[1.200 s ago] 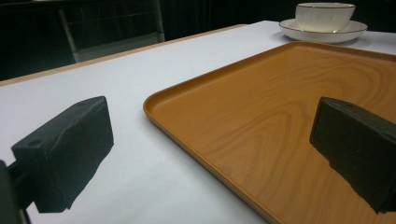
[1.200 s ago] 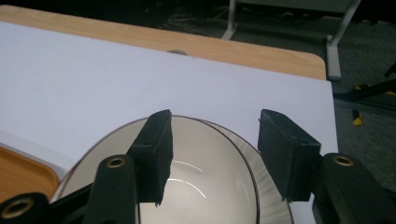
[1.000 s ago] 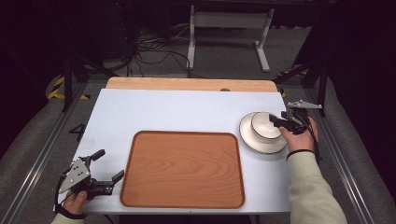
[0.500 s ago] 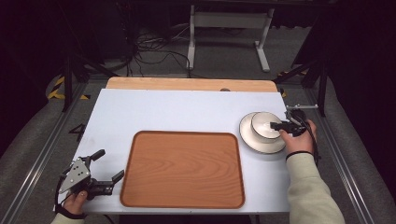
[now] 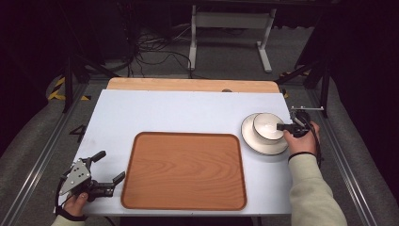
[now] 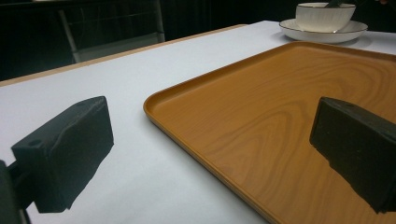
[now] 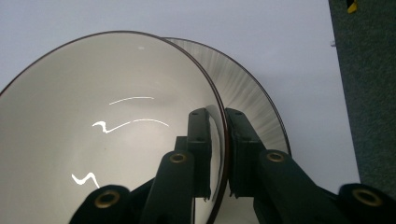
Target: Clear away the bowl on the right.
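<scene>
A white bowl (image 5: 266,125) with a dark rim stands on a white plate (image 5: 261,144) at the table's right side. My right gripper (image 5: 283,127) is shut on the bowl's right rim. In the right gripper view the rim runs between the two fingers, one inside the bowl (image 7: 116,140) and one outside over the plate (image 7: 254,100). My left gripper (image 5: 110,165) rests open at the table's front left. It sits just left of the wooden tray (image 5: 183,169), with nothing between its fingers. The left gripper view shows the tray (image 6: 280,126), the bowl (image 6: 324,16) and the plate (image 6: 322,36).
The white table top (image 5: 179,113) has a wooden strip (image 5: 188,84) along its far edge. Metal rails (image 5: 42,155) run down both sides of the table. A white stand (image 5: 230,28) and cables lie on the floor beyond.
My right hand has shifted slightly down and settled at the bowl's right rim. The left gripper, tray and plate have not moved.
</scene>
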`<state>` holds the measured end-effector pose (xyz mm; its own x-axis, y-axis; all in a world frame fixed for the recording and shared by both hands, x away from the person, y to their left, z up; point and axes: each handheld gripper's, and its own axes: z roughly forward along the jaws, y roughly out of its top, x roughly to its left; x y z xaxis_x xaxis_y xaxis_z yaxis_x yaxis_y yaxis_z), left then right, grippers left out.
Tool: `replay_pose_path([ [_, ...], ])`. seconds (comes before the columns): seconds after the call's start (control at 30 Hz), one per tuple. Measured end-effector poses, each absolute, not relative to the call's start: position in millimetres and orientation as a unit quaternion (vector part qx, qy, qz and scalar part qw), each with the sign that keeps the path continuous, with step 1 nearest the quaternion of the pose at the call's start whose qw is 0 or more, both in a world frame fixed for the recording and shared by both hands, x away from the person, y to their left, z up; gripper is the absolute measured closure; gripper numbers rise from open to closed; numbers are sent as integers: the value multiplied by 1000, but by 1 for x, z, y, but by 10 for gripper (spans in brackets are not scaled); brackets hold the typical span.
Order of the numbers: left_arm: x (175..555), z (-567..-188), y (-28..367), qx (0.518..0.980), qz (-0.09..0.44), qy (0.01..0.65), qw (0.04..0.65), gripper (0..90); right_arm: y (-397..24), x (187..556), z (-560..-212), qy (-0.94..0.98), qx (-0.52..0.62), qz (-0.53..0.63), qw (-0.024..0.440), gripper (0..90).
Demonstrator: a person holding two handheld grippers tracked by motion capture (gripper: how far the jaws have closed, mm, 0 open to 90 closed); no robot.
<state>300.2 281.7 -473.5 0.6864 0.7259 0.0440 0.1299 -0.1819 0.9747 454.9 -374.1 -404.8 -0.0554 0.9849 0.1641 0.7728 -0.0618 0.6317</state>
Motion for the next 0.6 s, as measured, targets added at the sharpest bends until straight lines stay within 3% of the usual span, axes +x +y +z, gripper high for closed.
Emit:
replay_pose_path([
  [0.6, 301, -473, 282, 723, 262, 296, 567, 2, -375, 449, -396, 626, 691, 323, 161, 800],
])
